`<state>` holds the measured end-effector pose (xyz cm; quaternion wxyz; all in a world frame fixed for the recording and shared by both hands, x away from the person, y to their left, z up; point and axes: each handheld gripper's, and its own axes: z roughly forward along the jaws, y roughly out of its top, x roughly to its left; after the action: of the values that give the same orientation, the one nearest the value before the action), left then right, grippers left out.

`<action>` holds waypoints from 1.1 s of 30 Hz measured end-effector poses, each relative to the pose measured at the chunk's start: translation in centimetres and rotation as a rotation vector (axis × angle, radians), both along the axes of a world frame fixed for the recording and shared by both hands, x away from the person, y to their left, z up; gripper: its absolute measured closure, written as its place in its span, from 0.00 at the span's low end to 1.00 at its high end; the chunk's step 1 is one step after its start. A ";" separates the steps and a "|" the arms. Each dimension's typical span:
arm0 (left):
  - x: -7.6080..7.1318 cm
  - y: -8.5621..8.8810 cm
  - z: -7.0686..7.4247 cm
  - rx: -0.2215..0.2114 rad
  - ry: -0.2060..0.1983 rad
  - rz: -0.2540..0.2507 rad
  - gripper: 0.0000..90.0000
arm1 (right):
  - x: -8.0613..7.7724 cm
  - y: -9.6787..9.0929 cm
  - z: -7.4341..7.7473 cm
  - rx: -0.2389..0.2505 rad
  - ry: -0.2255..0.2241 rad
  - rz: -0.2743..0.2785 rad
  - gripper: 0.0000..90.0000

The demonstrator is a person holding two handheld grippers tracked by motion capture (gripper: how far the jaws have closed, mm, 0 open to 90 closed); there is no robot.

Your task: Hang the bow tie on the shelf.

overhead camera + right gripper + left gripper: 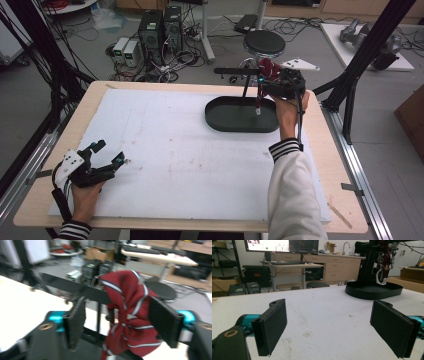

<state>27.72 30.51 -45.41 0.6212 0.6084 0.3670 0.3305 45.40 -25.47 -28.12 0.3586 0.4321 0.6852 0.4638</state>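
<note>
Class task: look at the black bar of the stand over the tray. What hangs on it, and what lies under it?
A red striped cloth drapes over the bar, between the right gripper's open jaws. Below sits the black tray. The cloth hides the bar's part beneath it.

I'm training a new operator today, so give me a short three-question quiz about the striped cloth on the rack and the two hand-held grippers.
1. True or false: the dark red cloth with white stripes lies flat on the white tabletop.
2. Which hand-held gripper is at the thin black metal rack: A left, B right?
3. What stands under the rack?

Key
1. False: it hangs over the rack.
2. B; its jaws are spread, the cloth between them.
3. A black oval tray.
</note>
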 end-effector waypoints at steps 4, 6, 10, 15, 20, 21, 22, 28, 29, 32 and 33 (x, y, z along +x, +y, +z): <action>0.0 -0.1 0.0 0.004 0.002 0.002 0.16 | -1.5 -0.3 1.0 0.056 -0.004 0.055 0.14; 0.0 0.0 0.0 0.002 0.002 0.003 0.16 | -2.3 -0.5 1.5 0.093 -0.010 0.083 0.12; -0.1 0.0 0.0 0.002 -0.003 0.001 0.16 | -5.5 -1.0 2.0 0.148 -0.098 0.137 0.12; -0.1 -0.1 0.0 0.004 -0.009 0.002 0.16 | -10.6 -2.0 0.7 0.155 -0.147 0.179 0.12; -0.1 -0.1 0.0 0.008 -0.011 0.003 0.16 | -15.4 -3.1 -1.9 0.169 -0.196 0.184 0.12; -0.1 -0.1 0.0 0.009 -0.010 0.003 0.16 | -16.4 -3.2 -2.8 0.176 -0.205 0.177 0.12; -0.1 -0.1 0.0 0.010 -0.010 0.003 0.16 | -17.1 -3.3 -3.6 0.178 -0.216 0.176 0.12; -0.1 -0.1 0.0 0.011 -0.014 0.002 0.16 | -19.5 -3.7 -8.8 0.207 -0.226 0.157 0.12; -0.2 -0.1 0.0 0.011 -0.013 0.002 0.16 | -19.6 -3.7 -9.6 0.206 -0.226 0.157 0.12; -0.2 -0.1 0.0 0.013 -0.015 0.004 0.16 | -19.8 -3.5 -12.1 0.206 -0.220 0.155 0.12; -0.2 -0.2 0.0 0.012 -0.017 0.005 0.16 | -19.8 -3.3 -12.9 0.209 -0.230 0.159 0.12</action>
<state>27.53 30.34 -45.43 0.6197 0.6084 0.3611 0.3398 25.64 -28.81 -40.98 0.3501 0.3555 0.6197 0.6059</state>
